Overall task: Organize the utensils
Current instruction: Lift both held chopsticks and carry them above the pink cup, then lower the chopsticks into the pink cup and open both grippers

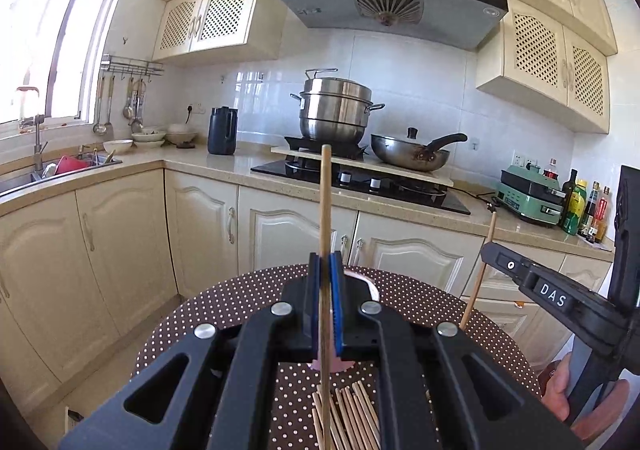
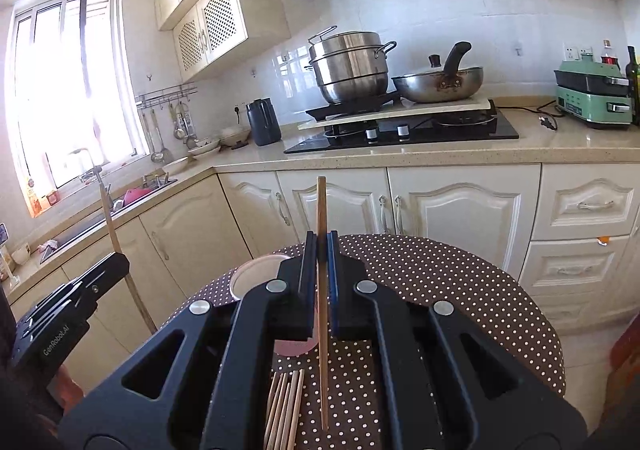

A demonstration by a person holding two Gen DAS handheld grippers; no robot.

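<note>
My left gripper (image 1: 325, 262) is shut on a wooden chopstick (image 1: 325, 202) held upright above the round polka-dot table (image 1: 248, 290). My right gripper (image 2: 321, 240) is shut on another wooden chopstick (image 2: 321, 206), also upright. A bundle of loose chopsticks (image 1: 348, 418) lies on the table under both grippers; it also shows in the right wrist view (image 2: 285, 406). A pink cup (image 2: 256, 276) stands on the table just behind the fingers, mostly hidden. The right gripper with its chopstick shows in the left view (image 1: 490, 250); the left gripper shows in the right view (image 2: 116, 262).
Cream kitchen cabinets (image 1: 120, 242) and a counter surround the table. A stove (image 1: 360, 182) carries a steel steamer pot (image 1: 336, 110) and a wok (image 1: 412, 154). A sink (image 1: 56, 168) with dishes is at the left, a green appliance (image 1: 528, 196) and bottles at the right.
</note>
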